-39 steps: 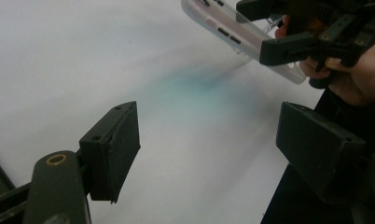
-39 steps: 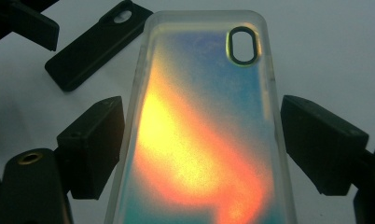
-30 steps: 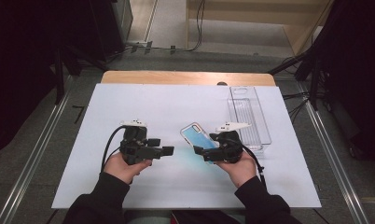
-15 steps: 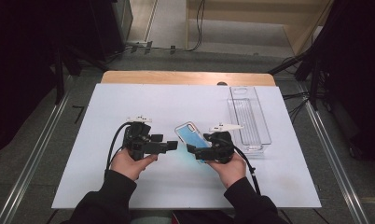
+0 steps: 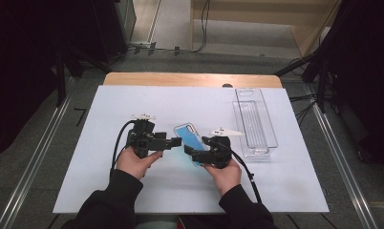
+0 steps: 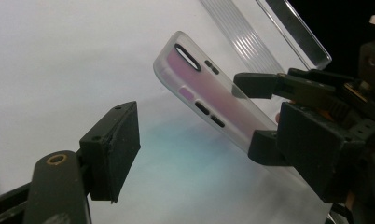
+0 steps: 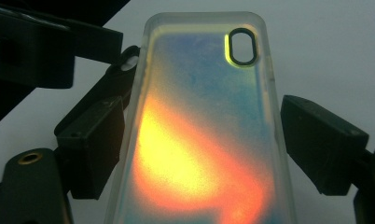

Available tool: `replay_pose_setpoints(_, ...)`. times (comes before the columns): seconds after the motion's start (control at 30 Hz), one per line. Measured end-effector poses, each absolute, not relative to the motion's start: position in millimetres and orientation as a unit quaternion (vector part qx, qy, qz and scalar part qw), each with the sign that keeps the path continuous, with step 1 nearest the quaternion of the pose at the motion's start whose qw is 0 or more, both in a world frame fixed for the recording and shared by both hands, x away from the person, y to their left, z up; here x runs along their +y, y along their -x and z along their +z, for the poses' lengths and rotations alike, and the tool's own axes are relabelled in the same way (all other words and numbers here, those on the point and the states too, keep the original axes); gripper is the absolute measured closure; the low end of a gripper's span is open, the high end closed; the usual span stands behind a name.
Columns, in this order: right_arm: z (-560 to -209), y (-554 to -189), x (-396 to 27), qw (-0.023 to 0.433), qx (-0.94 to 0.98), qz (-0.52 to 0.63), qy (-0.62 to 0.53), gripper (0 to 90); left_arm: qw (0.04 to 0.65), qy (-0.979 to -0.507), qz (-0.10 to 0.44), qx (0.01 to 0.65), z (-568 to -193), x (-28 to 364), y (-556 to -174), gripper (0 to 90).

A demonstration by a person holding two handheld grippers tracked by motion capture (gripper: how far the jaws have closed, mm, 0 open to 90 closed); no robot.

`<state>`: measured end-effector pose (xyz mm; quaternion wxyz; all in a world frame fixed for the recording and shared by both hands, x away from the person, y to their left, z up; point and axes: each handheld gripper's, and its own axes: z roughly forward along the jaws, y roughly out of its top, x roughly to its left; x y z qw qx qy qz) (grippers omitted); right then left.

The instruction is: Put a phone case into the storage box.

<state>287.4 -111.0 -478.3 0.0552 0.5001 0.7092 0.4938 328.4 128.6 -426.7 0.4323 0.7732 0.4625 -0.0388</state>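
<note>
A translucent phone case (image 5: 186, 137) with a blue and orange sheen hangs just above the white mat. My right gripper (image 5: 196, 153) is shut on its lower end, and in the right gripper view (image 7: 204, 149) both pads press on the case (image 7: 199, 116) sides. The camera cutout (image 7: 241, 46) sits at the far end. My left gripper (image 5: 174, 141) points right at the case's left edge, open. In the left gripper view (image 6: 209, 154) nothing lies between the pads, and the case (image 6: 209, 93) slants past the right one. The left gripper's fingers (image 7: 97, 44) stand beside the case.
A clear plastic tray (image 5: 271, 133) lies on the mat to the right of my hands, and its wall (image 6: 293, 32) shows beyond the case. The white mat (image 5: 133, 100) covers the table; a wooden edge (image 5: 190, 78) runs along the back. Cables trail from both grippers.
My right gripper has carried the phone case leftward, closer to the left gripper. The left gripper has hardly moved.
</note>
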Motion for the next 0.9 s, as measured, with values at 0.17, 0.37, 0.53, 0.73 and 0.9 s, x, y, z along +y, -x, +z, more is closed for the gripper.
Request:
replay_pose_setpoints(0.17, -481.2, -285.0, -103.9, 0.047, 0.701, 0.503, -0.504, 14.9, 0.437, -0.764, -0.045, 0.473, -426.1, 127.0, -334.0, 24.7)
replay_pose_setpoints(0.37, -482.1, -282.7, -97.7, 0.043, 0.689, 0.518, -0.504, 15.0, 0.428, -0.753, -0.050, 0.497, -424.0, 121.6, -338.8, 32.0)
replay_pose_setpoints(0.53, -482.6, -281.6, -94.5, 0.042, 0.682, 0.529, -0.503, 14.9, 0.421, -0.747, -0.058, 0.511, -427.1, 118.8, -342.7, 37.7)
replay_pose_setpoints(0.73, -484.5, -279.3, -93.0, 0.036, 0.667, 0.546, -0.505, 15.0, 0.417, -0.735, -0.080, 0.529, -429.5, 119.4, -348.0, 51.5)
replay_pose_setpoints(0.9, -486.5, -278.2, -91.8, 0.036, 0.658, 0.561, -0.501, 15.0, 0.427, -0.720, -0.104, 0.536, -429.8, 121.1, -350.6, 65.9)
